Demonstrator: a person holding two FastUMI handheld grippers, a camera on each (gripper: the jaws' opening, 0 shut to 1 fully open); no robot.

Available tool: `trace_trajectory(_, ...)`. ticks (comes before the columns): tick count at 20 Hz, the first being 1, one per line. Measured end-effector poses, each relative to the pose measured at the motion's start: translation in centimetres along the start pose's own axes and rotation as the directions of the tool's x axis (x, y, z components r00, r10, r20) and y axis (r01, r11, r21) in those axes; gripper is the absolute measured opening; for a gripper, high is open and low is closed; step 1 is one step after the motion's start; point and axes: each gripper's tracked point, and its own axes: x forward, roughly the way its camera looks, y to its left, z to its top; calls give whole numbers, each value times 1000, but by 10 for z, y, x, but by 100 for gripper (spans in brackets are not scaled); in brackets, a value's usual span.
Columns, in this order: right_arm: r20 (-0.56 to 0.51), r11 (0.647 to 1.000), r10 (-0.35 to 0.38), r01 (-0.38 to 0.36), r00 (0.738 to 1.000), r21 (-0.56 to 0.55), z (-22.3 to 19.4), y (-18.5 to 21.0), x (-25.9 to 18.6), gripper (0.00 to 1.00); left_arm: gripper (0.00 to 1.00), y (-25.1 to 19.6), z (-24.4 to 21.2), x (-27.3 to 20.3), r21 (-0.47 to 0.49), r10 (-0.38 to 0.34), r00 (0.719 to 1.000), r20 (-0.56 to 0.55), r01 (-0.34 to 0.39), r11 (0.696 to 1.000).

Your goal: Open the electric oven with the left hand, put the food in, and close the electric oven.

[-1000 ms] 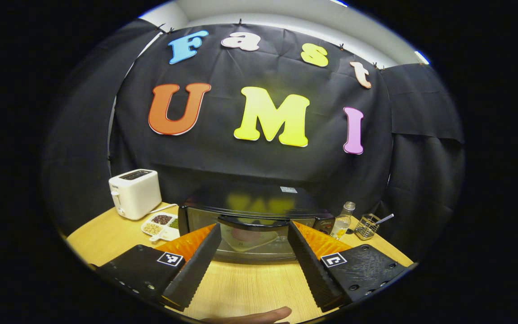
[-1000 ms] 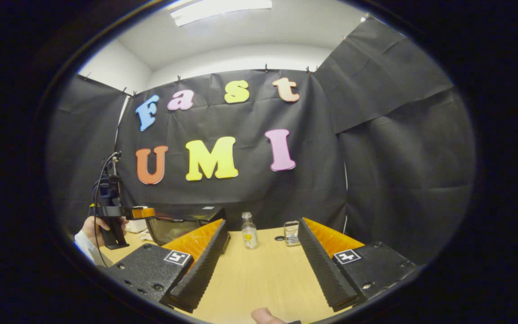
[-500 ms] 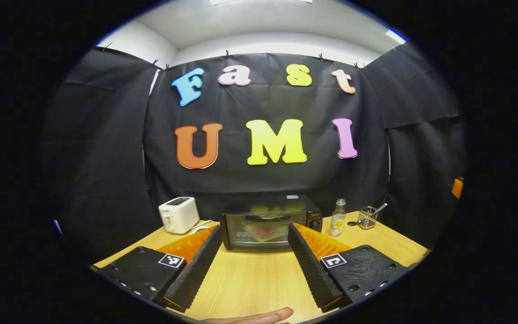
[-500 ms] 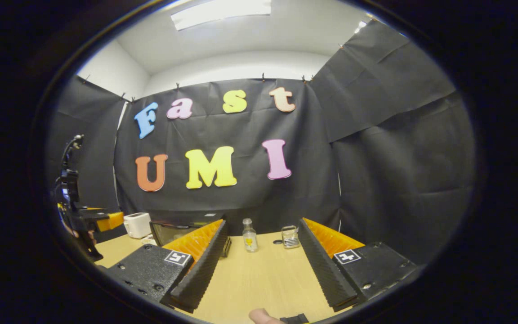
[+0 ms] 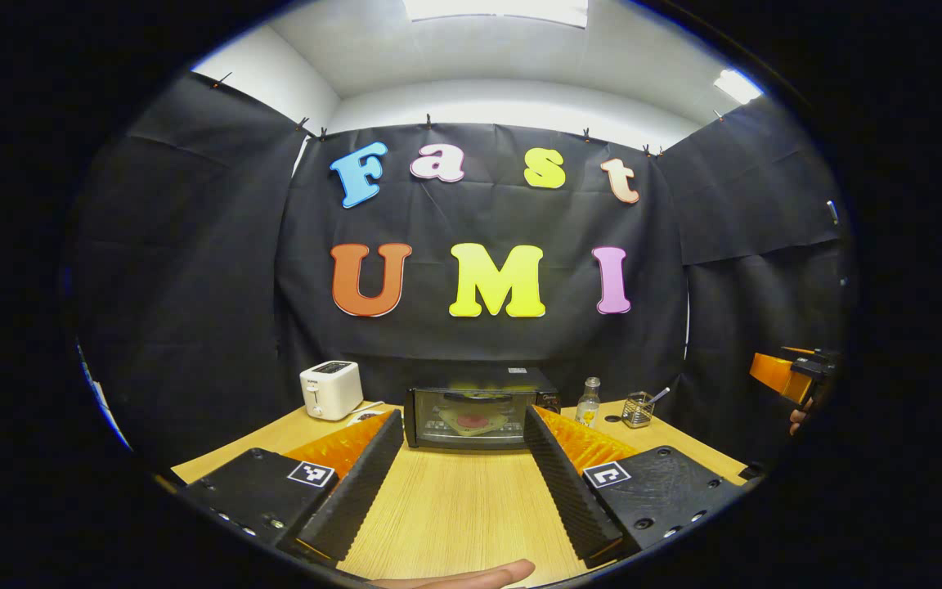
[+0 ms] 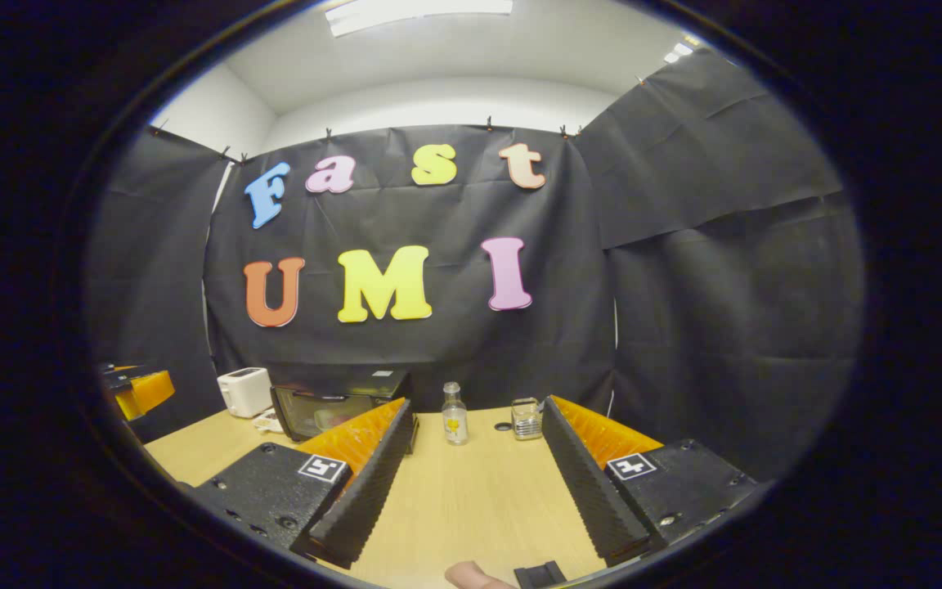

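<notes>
The black electric oven stands at the back of the wooden table with its glass door closed. Through the glass I see flat food with a red centre on the rack. My left gripper is open and empty, held well back from the oven and pointing straight at it. My right gripper is also open and empty, aimed at the table right of the oven. The right gripper appears at the far right edge of the left gripper view, and the left gripper at the left edge of the right gripper view.
A white toaster stands left of the oven, with a small dish beside it. To the oven's right are a small glass bottle and a wire holder with a utensil. Black cloth walls enclose the table.
My left gripper has drawn back from the oven's door, so the oven now looks small and far. The door stays closed. The right gripper has barely moved.
</notes>
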Motion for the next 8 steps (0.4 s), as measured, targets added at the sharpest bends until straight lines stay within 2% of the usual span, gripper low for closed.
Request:
trace_trajectory(3, -13, 1000, -14, 14, 1000, -7, -3, -4, 6, 96, 95, 6, -4, -4, -11, 9, 1000, -11, -9, 1000)
trace_trajectory(4, -17, 1000, -14, 14, 1000, -7, -5, -3, 6, 100, 95, 7, -4, -3, -14, 12, 1000, -14, -12, 1000)
trace_trajectory(5, -22, 1000, -11, 10, 1000, -6, -5, -3, 6, 96, 95, 8, -5, -2, -18, 13, 1000, -16, -13, 1000)
trace_trajectory(7, -29, 1000, -1, 1, 1000, -3, -7, -1, 6, 96, 95, 8, -7, -3, -21, 11, 1000, -28, -12, 1000)
trace_trajectory(8, -30, 1000, 2, -2, 1000, -4, -8, 0, 5, 96, 83, 9, -8, -3, -18, 13, 999, -29, -14, 1000)
